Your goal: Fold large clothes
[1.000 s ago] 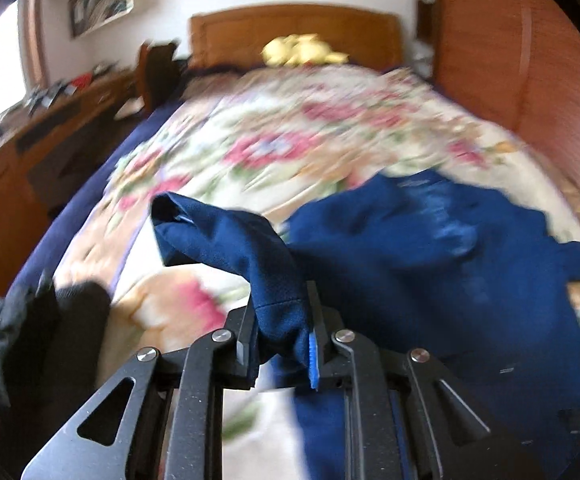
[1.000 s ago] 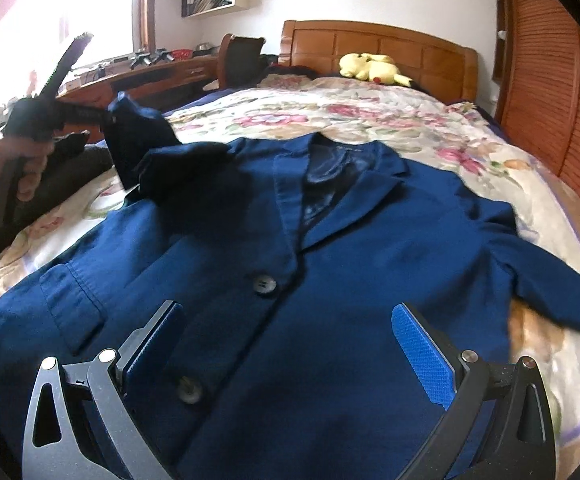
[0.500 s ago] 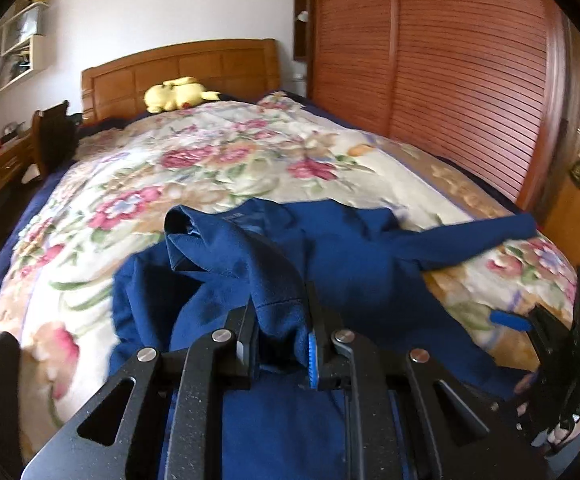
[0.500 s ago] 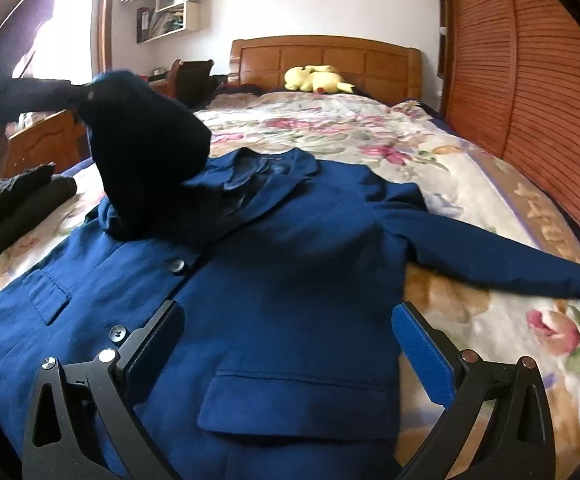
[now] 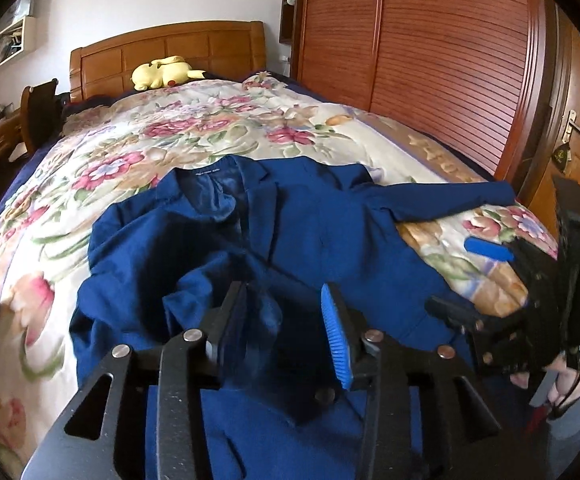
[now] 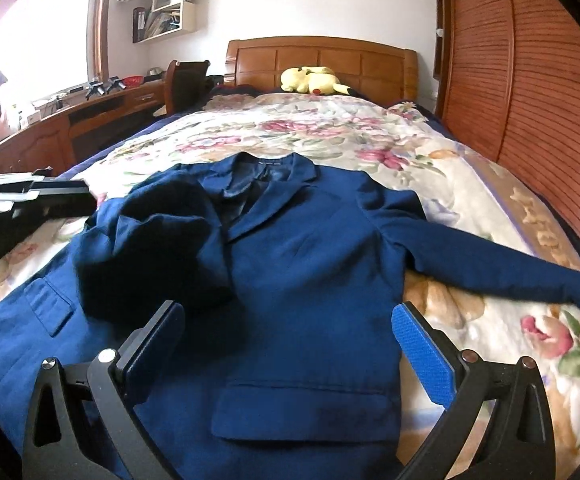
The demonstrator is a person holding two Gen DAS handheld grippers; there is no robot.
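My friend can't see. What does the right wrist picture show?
A blue jacket lies face up on a flowery bed, one sleeve folded across its chest. The open right gripper hovers over it, and a yellow plush sits by the headboard.

A: Room noted. Bed (image 6: 370,148) under a floral quilt, wooden headboard (image 6: 322,60) against a white wall (image 6: 290,0).

B: Yellow plush toy (image 6: 314,80) lies at the headboard. Right side: slatted wooden wardrobe doors (image 5: 430,60).

A: Left side: bright window (image 6: 38,40), overexposed. Wall shelves (image 6: 162,16) beside it, holding books.

B: Wooden desk (image 6: 70,120) below the window, cluttered; chair (image 6: 186,84) at its far end. Door with metal handle (image 5: 574,128) at the right edge of the left view.
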